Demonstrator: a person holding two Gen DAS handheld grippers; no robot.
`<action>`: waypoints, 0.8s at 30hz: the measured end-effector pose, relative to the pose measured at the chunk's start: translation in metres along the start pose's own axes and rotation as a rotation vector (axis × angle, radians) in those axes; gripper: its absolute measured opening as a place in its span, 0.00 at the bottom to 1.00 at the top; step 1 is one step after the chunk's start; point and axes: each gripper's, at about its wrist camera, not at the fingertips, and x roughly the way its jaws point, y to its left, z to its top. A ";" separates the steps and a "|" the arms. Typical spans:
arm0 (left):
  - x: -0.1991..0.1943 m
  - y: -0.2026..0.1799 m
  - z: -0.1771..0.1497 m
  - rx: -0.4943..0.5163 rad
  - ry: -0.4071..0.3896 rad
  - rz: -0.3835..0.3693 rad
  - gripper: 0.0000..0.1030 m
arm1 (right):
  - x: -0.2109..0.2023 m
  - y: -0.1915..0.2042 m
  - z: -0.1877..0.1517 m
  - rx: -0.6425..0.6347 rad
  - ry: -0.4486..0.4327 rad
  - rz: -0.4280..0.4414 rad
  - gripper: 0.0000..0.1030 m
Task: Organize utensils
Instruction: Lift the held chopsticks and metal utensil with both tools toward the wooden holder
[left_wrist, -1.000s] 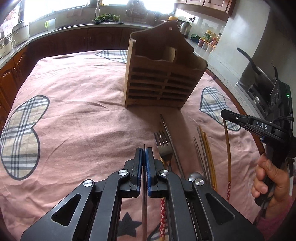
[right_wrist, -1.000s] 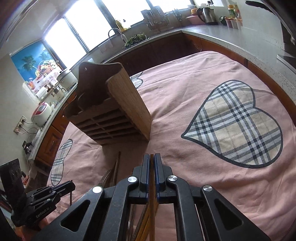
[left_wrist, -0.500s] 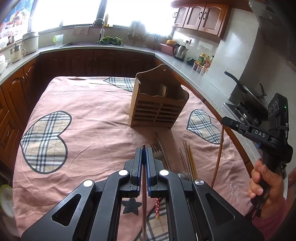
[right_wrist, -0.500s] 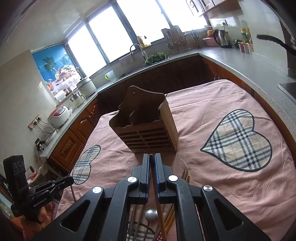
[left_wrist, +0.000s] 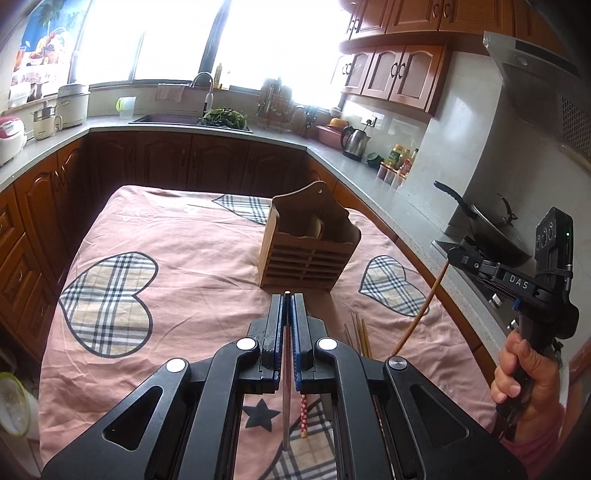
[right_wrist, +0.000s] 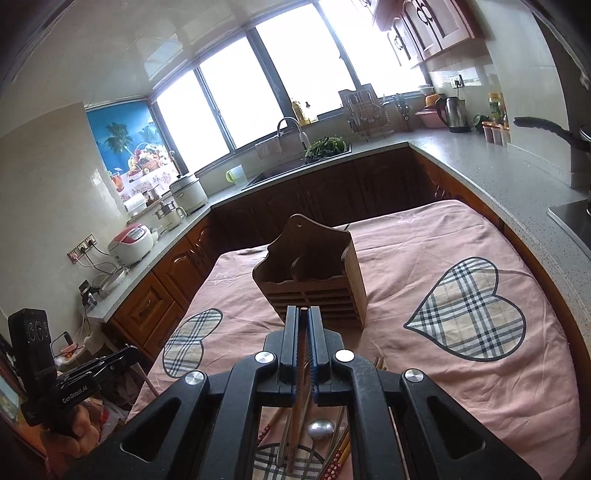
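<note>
Both grippers have risen since a second ago, each carrying a chopstick off the pink cloth (left_wrist: 192, 258). Left gripper (left_wrist: 287, 295) is clamped on a dark chopstick (left_wrist: 286, 406); right gripper (right_wrist: 303, 308) is clamped on a brown chopstick (left_wrist: 417, 317). Wooden holder (left_wrist: 308, 251) stands ahead, mid-table, upright. Remaining utensils (right_wrist: 317, 432) lie on the cloth below the grippers.

The tablecloth (left_wrist: 192, 258) is pink, printed with beige, black and white plaid hearts (left_wrist: 107, 302) and a dark grey star (left_wrist: 260, 413). The slatted utensil holder (left_wrist: 308, 251) is mid-brown wood, and one chopstick (left_wrist: 304, 415) on the cloth has a red end with white dots. Both black grippers have blue pads (left_wrist: 295, 332), and the cabinets (left_wrist: 162, 158) are dark reddish-brown.
</note>
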 end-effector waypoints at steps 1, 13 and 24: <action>-0.002 0.001 0.002 -0.006 -0.013 -0.003 0.03 | -0.002 0.002 0.001 -0.008 -0.008 -0.005 0.04; -0.016 0.005 0.034 -0.043 -0.197 -0.023 0.03 | -0.006 0.002 0.019 0.001 -0.089 0.010 0.04; -0.004 0.002 0.091 -0.053 -0.342 -0.030 0.03 | -0.003 -0.001 0.061 0.007 -0.194 0.009 0.04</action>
